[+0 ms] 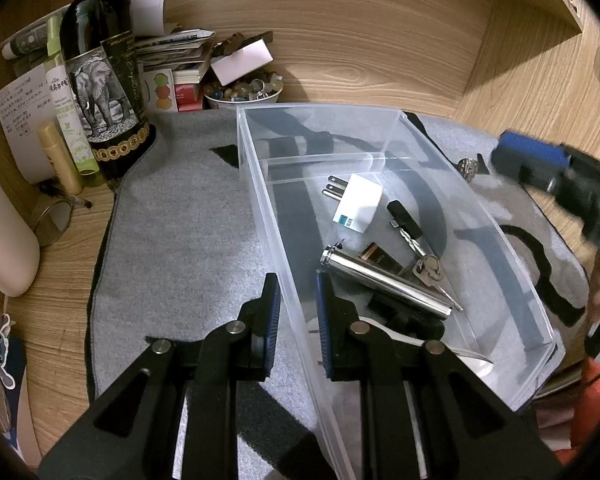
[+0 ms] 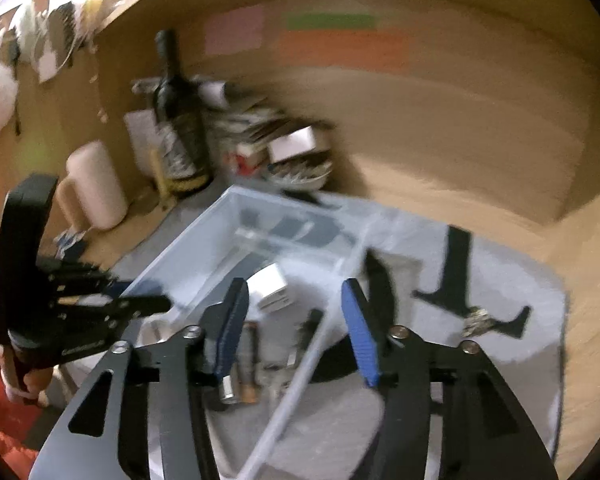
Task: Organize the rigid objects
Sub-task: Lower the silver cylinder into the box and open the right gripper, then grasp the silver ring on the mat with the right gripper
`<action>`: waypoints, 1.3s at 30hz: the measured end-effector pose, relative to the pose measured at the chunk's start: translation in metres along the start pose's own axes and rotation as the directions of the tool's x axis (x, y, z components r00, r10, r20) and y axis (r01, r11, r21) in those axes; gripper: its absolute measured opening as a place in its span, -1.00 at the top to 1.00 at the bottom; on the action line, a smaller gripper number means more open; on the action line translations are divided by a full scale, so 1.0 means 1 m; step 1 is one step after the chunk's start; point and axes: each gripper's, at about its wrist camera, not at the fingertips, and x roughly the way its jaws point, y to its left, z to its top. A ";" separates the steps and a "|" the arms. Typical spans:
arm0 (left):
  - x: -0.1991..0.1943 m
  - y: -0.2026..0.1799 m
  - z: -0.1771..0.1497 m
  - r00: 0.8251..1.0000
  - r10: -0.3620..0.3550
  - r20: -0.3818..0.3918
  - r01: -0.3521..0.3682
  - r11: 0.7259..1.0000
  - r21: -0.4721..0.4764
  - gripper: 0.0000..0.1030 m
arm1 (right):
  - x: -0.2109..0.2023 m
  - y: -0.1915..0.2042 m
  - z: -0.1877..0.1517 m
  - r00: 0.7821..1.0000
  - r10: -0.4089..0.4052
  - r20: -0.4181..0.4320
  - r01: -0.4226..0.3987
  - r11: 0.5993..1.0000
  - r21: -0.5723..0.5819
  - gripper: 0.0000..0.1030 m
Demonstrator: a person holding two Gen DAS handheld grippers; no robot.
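Note:
A clear plastic bin [image 1: 380,114] with a divider lies on a grey mat [image 1: 180,220]. Its near compartment holds a white plug adapter [image 1: 358,204], a small black dongle [image 1: 404,218], keys [image 1: 428,268], a battery [image 1: 382,258] and a shiny metal cylinder [image 1: 384,280]. My left gripper [image 1: 299,312] is shut on the bin's left wall, one pad on each side. My right gripper [image 2: 296,292] stands open over the bin's right wall [image 2: 300,380], with nothing pressed between its pads. A small metal ornament [image 2: 476,318] lies on the mat outside the bin, to the right.
A dark wine bottle [image 1: 100,80], a green spray bottle [image 1: 66,100], a stack of papers [image 1: 176,52] and a bowl of stones [image 1: 242,94] crowd the back left. Wooden walls close the back and right. A person's hand [image 2: 24,384] holds the left gripper.

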 end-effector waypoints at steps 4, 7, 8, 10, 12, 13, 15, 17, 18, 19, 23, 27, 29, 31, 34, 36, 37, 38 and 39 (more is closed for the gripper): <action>0.000 0.000 0.000 1.000 -0.001 0.000 0.001 1.000 -0.001 0.68 | -0.016 -0.027 0.008 0.996 -0.070 0.051 0.067 0.996 0.065 -0.20; 0.000 0.000 0.000 1.000 0.000 0.001 0.000 1.000 0.000 0.68 | -0.024 -0.050 0.011 0.987 -0.142 0.069 0.134 0.985 0.106 -0.20; 0.000 0.000 0.000 1.000 0.000 0.001 0.000 1.000 0.000 0.68 | -0.025 -0.056 0.012 0.985 -0.158 0.069 0.149 0.982 0.116 -0.20; 0.000 0.000 0.000 1.000 0.000 0.000 0.000 1.000 0.000 0.68 | -0.024 -0.074 0.013 0.979 -0.198 0.055 0.188 0.971 0.146 -0.20; 0.000 0.000 0.000 1.000 0.000 0.001 0.000 1.000 0.000 0.68 | -0.023 -0.086 0.013 0.972 -0.233 0.034 0.225 0.961 0.161 -0.20; 0.000 0.000 0.000 1.000 0.000 0.001 0.000 1.000 0.000 0.68 | -0.020 -0.092 0.012 0.969 -0.246 0.021 0.239 0.956 0.172 -0.20; 0.000 0.000 0.000 1.000 0.000 0.000 0.000 1.000 -0.001 0.68 | -0.013 -0.104 0.011 0.966 -0.260 -0.008 0.256 0.948 0.189 -0.20; 0.000 0.000 0.000 1.000 0.000 0.000 0.000 1.000 0.000 0.68 | -0.003 -0.114 0.008 0.962 -0.269 -0.037 0.271 0.941 0.203 -0.20; 0.000 0.000 0.000 1.000 0.000 0.000 0.000 1.000 -0.001 0.68 | 0.002 -0.118 0.006 0.961 -0.271 -0.050 0.275 0.939 0.206 -0.20; 0.000 0.000 0.000 1.000 0.001 0.000 -0.001 1.000 0.000 0.68 | 0.008 -0.122 0.005 0.959 -0.275 -0.065 0.282 0.936 0.209 -0.20; 0.000 0.000 0.000 1.000 0.002 -0.003 -0.002 1.000 -0.001 0.68 | 0.034 -0.135 -0.006 0.956 -0.265 -0.128 0.289 0.928 0.233 -0.20; 0.003 0.000 -0.001 1.000 0.000 -0.009 0.000 1.000 -0.006 0.68 | 0.063 -0.144 -0.020 0.945 -0.257 -0.202 0.303 0.920 0.247 -0.20; 0.003 0.001 -0.001 1.000 -0.001 -0.012 0.000 1.000 -0.007 0.68 | 0.073 -0.149 -0.027 0.939 -0.257 -0.230 0.312 0.916 0.252 -0.19; 0.004 0.001 -0.001 1.000 0.000 -0.015 0.000 1.000 -0.006 0.68 | 0.081 -0.155 -0.035 0.934 -0.251 -0.254 0.317 0.910 0.268 -0.19; 0.005 0.001 -0.001 1.000 0.000 -0.015 0.000 1.000 -0.006 0.68 | 0.089 -0.162 -0.044 0.933 -0.220 -0.285 0.303 0.907 0.293 0.02; 0.005 0.000 -0.001 1.000 -0.001 -0.015 0.000 1.000 -0.006 0.68 | 0.089 -0.162 -0.047 0.934 -0.226 -0.277 0.307 0.906 0.293 0.16; 0.005 0.000 -0.001 1.000 -0.001 -0.015 0.001 1.000 -0.007 0.68 | 0.088 -0.162 -0.048 0.937 -0.220 -0.273 0.299 0.907 0.296 0.35; 0.005 0.000 -0.001 1.000 -0.001 -0.016 0.001 1.000 -0.007 0.68 | 0.086 -0.161 -0.048 0.940 -0.209 -0.268 0.288 0.909 0.300 0.41; 0.005 0.000 -0.001 1.000 0.000 -0.016 0.000 1.000 -0.007 0.68 | 0.086 -0.161 -0.049 0.942 -0.205 -0.267 0.283 0.911 0.299 0.41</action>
